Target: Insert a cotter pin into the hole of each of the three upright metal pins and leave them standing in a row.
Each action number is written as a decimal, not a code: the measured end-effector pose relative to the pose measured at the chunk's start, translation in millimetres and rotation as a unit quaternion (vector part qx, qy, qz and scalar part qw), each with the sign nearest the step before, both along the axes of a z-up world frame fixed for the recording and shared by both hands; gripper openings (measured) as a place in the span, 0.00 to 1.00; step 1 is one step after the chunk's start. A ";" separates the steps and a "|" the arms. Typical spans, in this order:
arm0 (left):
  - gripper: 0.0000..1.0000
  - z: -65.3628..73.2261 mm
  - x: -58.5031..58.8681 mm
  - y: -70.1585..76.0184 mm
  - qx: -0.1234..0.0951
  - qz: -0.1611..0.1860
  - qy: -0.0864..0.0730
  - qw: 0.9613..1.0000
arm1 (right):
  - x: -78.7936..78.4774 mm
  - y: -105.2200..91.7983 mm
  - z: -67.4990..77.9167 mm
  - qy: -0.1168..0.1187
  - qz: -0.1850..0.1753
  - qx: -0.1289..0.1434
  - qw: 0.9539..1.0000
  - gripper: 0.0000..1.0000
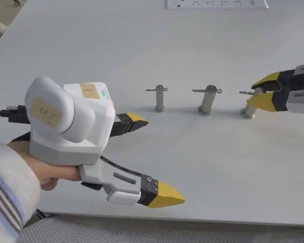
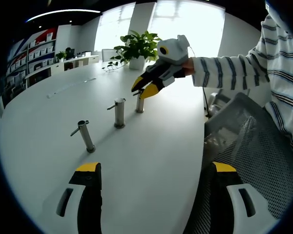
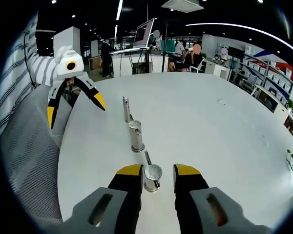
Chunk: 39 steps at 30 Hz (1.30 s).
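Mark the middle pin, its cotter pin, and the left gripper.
middle pin [image 1: 207, 103]: head view, on its shaft.
cotter pin [image 1: 198, 91]: head view, on the end left of the pin.
left gripper [image 1: 163, 159]: head view, gap midway between its fingertips.

The right hand-held gripper [image 1: 252, 93] is cut off by the head view's right edge; its jaws hide the top of the right-end metal pin [image 1: 249, 112]; a power strip [image 1: 216, 4] is cropped by the top edge.

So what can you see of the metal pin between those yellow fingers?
A short, shiny, steel-looking pin with a wider foot, standing upright on the white table, last in a row of three. A thin cotter pin passes through its top. The right gripper's yellow fingers sit either side; whether they touch is unclear.
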<state>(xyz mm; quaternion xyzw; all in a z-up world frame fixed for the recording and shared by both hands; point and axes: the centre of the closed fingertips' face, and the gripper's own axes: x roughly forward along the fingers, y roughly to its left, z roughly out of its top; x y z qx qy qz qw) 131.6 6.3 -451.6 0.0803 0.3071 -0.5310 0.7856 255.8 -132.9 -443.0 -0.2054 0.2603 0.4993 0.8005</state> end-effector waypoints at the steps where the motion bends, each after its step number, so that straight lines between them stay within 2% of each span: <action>1: 0.91 0.8 0.8 0.4 0.000 0.002 -0.001 1.000 | 0.9 0.0 3.2 -0.002 -0.002 0.004 1.000 0.22; 5: 0.91 5.9 5.1 3.2 -0.003 0.012 -0.010 1.000 | -1.3 1.7 13.6 -0.010 -0.016 0.009 1.000 0.32; 8: 0.91 8.6 8.7 6.7 -0.002 0.020 -0.019 1.000 | -5.9 5.1 25.2 -0.017 -0.032 0.022 0.999 0.36; 14: 0.91 14.1 16.2 14.8 -0.007 0.043 -0.030 0.999 | -19.3 10.4 38.4 -0.015 -0.058 0.048 0.997 0.47; 20: 0.91 16.1 19.7 20.6 -0.006 0.056 -0.037 0.998 | -34.3 7.3 36.0 -0.007 -0.086 0.051 0.995 0.56; 26: 0.91 17.2 21.5 25.2 -0.007 0.068 -0.038 0.997 | -46.1 -1.8 30.2 0.006 -0.113 0.055 0.992 0.58; 34: 0.91 18.4 22.1 29.4 -0.011 0.080 -0.040 0.996 | -63.1 -6.8 28.0 0.021 -0.143 0.069 0.987 0.62; 39: 0.91 20.3 23.6 33.8 -0.015 0.089 -0.042 0.995 | -70.9 -11.8 25.0 0.033 -0.165 0.080 0.982 0.66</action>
